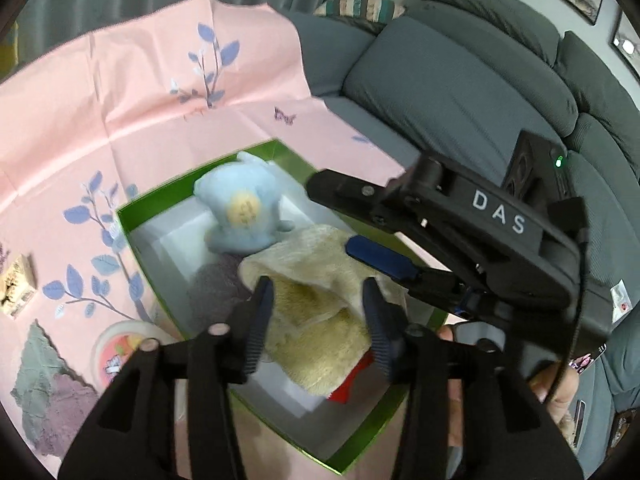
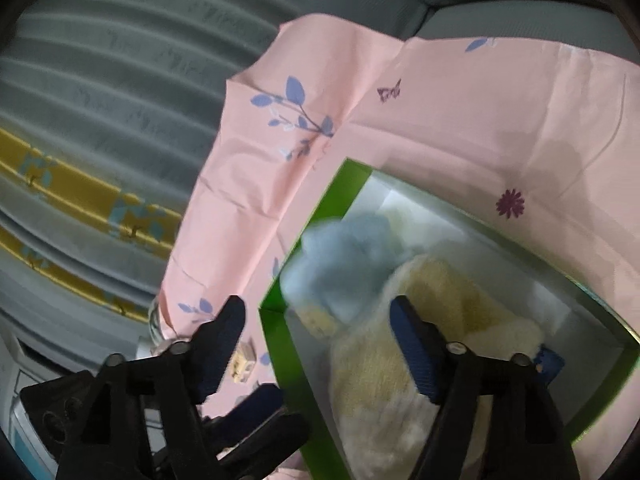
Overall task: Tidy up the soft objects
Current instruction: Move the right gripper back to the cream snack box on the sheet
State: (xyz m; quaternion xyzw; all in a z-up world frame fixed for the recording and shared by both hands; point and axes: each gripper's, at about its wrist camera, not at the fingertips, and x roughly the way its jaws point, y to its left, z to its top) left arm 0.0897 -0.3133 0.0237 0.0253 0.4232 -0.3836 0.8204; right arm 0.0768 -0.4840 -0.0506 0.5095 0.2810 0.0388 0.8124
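A green box point(image 1: 132, 232) with a white inside sits on a pink floral cloth point(image 1: 120, 92). In it lie a light blue plush toy point(image 1: 240, 212), a cream fluffy soft item point(image 1: 316, 308), a grey-purple cloth point(image 1: 216, 292) and something red point(image 1: 348, 384). My left gripper point(image 1: 318, 304) is open just above the cream item, one finger on each side. My right gripper point(image 2: 320, 344) is open and empty over the box's point(image 2: 280, 344) near corner; it also shows in the left wrist view point(image 1: 380, 260). The plush point(image 2: 344, 256) and cream item point(image 2: 380, 400) are blurred there.
A grey sofa point(image 1: 460, 92) stands behind and to the right. On the cloth left of the box lie a round pink tin point(image 1: 120, 348), a grey and mauve cloth piece point(image 1: 44, 400) and a small patterned box point(image 1: 16, 288). Grey curtains point(image 2: 100, 80) hang at the back.
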